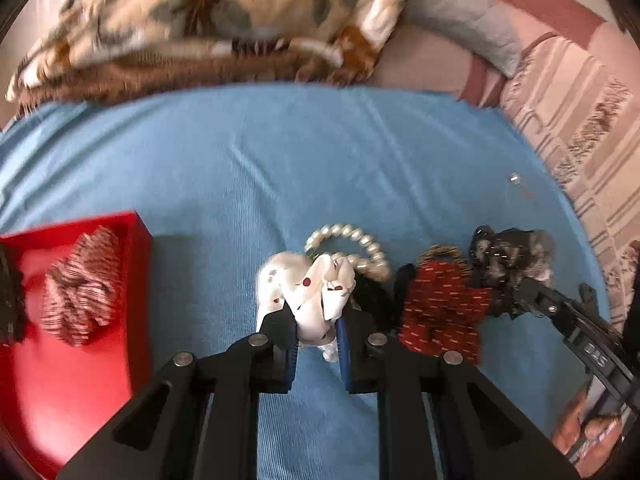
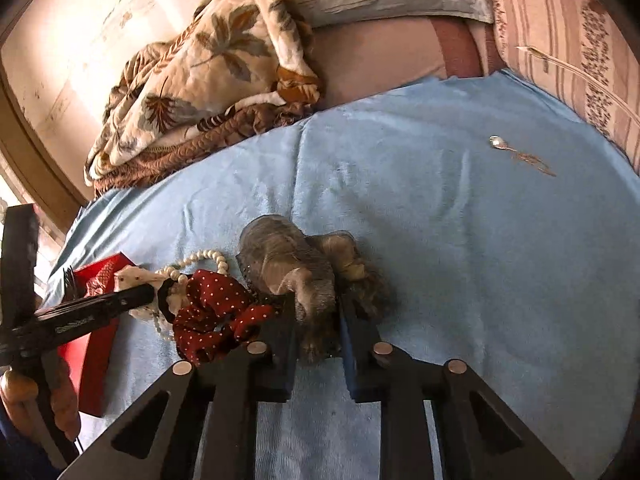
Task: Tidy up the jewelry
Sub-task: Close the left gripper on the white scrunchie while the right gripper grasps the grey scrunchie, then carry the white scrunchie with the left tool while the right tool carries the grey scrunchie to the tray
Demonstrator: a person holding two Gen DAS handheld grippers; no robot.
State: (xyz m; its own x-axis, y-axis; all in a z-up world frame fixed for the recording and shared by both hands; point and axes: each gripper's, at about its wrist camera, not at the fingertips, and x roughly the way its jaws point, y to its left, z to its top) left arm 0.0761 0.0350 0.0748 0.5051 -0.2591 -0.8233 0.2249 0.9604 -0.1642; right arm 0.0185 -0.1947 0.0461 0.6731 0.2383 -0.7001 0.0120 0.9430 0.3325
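Far left, the red tray [image 1: 140, 236] sits on the blue cloth [image 1: 320, 160], already holding a red-and-white striped scrunchie [image 1: 82, 292] and some dark item at its cut-off edge, too cropped to identify. Just right of the tray, the left gripper [image 1: 318, 330] has its jaws closed most of the way onto the white scrunchie with red dots [image 1: 308, 292], cloth bunched between the blue pads; looks like a firm pinch, though how deep the bite goes is hard to tell. A pearl bracelet [image 1: 352, 240] lies touching the back of that scrunchie, so the lift should probably go straight up and slow so the pearls don't drag along, then travel left and drop inside the tray walls, not on the rim. Next right is the dark red dotted scrunchie [image 1: 440, 304], loose on the cloth, touching its neighbours. Further right the right gripper [image 2: 318, 320] is clamped narrowly on the grey gauzy scrunchie [image 2: 288, 264]; it overlaps the red one's edge, so pulling away to the right first likely avoids snagging. Far right, well apart, a small silver earring [image 2: 498, 143] lies by itself on the cloth, untouched.
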